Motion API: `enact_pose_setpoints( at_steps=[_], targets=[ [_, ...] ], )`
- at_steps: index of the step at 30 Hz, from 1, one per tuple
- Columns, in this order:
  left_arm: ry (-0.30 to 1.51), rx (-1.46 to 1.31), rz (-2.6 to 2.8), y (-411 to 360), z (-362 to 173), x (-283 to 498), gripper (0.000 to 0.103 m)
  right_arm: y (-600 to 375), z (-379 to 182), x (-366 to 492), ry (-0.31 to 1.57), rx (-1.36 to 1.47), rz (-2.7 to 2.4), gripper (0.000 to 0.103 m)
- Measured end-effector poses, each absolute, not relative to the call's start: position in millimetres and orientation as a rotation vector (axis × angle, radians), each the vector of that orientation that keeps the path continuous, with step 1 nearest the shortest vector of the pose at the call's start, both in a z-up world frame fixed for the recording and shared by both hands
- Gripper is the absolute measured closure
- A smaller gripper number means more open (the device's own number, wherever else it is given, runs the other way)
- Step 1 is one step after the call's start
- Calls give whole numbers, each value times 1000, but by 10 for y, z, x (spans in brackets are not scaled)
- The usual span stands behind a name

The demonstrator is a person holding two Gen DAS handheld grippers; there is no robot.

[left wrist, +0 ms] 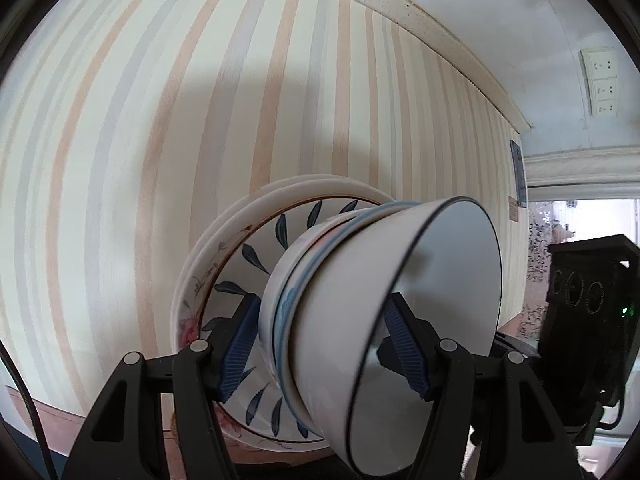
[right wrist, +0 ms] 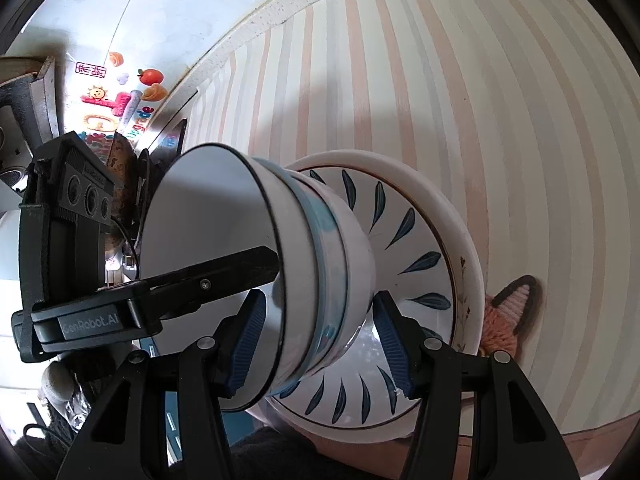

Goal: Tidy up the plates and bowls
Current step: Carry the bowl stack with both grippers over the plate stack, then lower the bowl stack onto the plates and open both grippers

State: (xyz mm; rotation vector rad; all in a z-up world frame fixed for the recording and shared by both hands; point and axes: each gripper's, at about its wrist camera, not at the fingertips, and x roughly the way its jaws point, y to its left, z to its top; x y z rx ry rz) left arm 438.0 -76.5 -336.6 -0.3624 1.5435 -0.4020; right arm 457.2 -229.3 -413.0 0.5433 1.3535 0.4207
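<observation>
Striped tablecloth (left wrist: 120, 160) fills most of both views, w/ a stack of crockery sitting on it: plates at the bottom, bowls nested on top. In the left wrist view, going left to right: left gripper (left wrist: 320, 344) has its blue pads (left wrist: 240, 348) spread either side of the bowl stack (left wrist: 340, 300), near pad in front of the leaf-pattern plate (left wrist: 256, 256), far pad inside the top white bowl (left wrist: 440, 280); whether they actually pinch it I can't tell. Further right, the other gripper's black body shows, & wall sockets (left wrist: 602, 80) beyond. In the right wrist view: the left tool's black finger (right wrist: 208, 276) reaches into the top bowl; right gripper (right wrist: 320, 340) jaws stand wide, straddling the nested bowls w/o clear contact. Leaf plate rests on a floral plate (right wrist: 464, 280) and a plain white plate (right wrist: 400, 164). At far right, an orange knitted fox-ear thing (right wrist: 508, 316) peeks out behind the plates.
</observation>
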Motion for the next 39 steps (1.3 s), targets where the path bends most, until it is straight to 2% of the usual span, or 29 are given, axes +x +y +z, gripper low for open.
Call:
enact_pose_setpoints(
  at_steps=[12,18,20,23,24,25,27,28,31,39],
  targets=[
    [1406,-151,-263,-701,-2939,4227,41,-2367,-3857,4386,1326,456,362,44],
    [1325,-113,-238,-630,-2668,4076,41,-2399,-3526,4184,1272,380,311,43],
    [1310,-77,-221,-638,-2586,4020,37,-2412,-3380,4109,1252,341,269,39],
    [1283,-70,-213,-599,-2470,3943,22,-2424,-3162,3998,1213,307,221,33],
    [1269,-76,-212,-586,-2427,3923,14,-2433,-3084,3956,1191,308,214,24],
    [1254,-75,-203,-566,-2388,3898,13,-2441,-3035,3930,1175,313,216,16],
    [1219,-60,-177,-520,-2304,3852,9,-2451,-2915,3855,1134,328,211,13],
    [1204,-52,-164,-509,-2267,3837,7,-2452,-2854,3812,1118,321,191,8],
    [1162,-33,-140,-458,-2161,3783,7,-2426,-2732,3749,1090,304,135,3],
    [1153,-15,-180,-426,-1978,3597,7,-2423,-2508,3487,1049,302,67,3]
  ],
)
